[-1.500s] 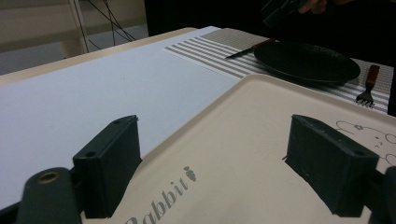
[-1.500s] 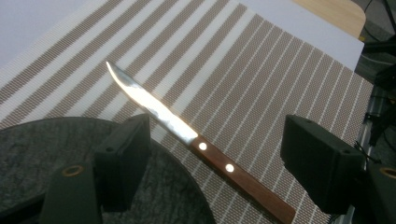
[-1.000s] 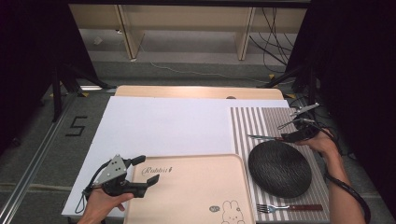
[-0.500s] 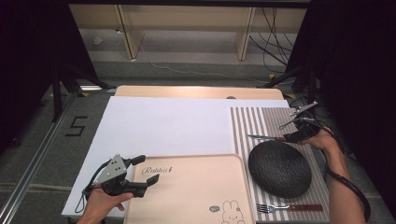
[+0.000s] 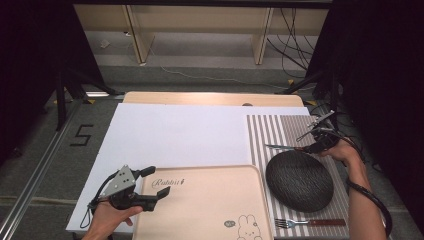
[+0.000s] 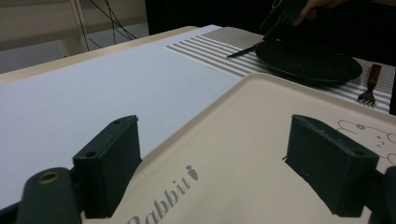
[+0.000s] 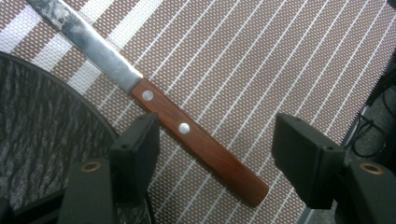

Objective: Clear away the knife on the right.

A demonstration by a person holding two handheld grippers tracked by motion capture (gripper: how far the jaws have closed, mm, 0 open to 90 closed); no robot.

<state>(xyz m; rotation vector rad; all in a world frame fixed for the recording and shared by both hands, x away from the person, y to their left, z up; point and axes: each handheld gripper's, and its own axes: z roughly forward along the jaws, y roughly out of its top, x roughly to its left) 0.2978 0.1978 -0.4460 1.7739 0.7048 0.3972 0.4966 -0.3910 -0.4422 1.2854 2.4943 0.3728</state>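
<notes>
A knife with a wooden handle (image 7: 201,144) lies on the striped placemat (image 7: 261,60), its blade (image 7: 84,37) pointing past the rim of a dark textured plate (image 7: 42,135). My right gripper (image 7: 217,140) hovers over the handle, open, with one jaw on each side of it. From above, the right gripper (image 5: 314,141) sits at the plate's (image 5: 299,180) far right edge, and the knife (image 5: 280,147) points left. My left gripper (image 5: 156,182) is open at the far left corner of a beige tray (image 5: 210,205) printed "Rabbit". In its own view the left gripper (image 6: 219,158) holds nothing.
A fork (image 5: 310,222) with a wooden handle lies on the placemat (image 5: 265,135) near the plate's front. A white sheet (image 5: 175,135) covers the table's left and middle. The table's right edge runs just beyond the right hand, with cables (image 5: 300,30) on the floor behind.
</notes>
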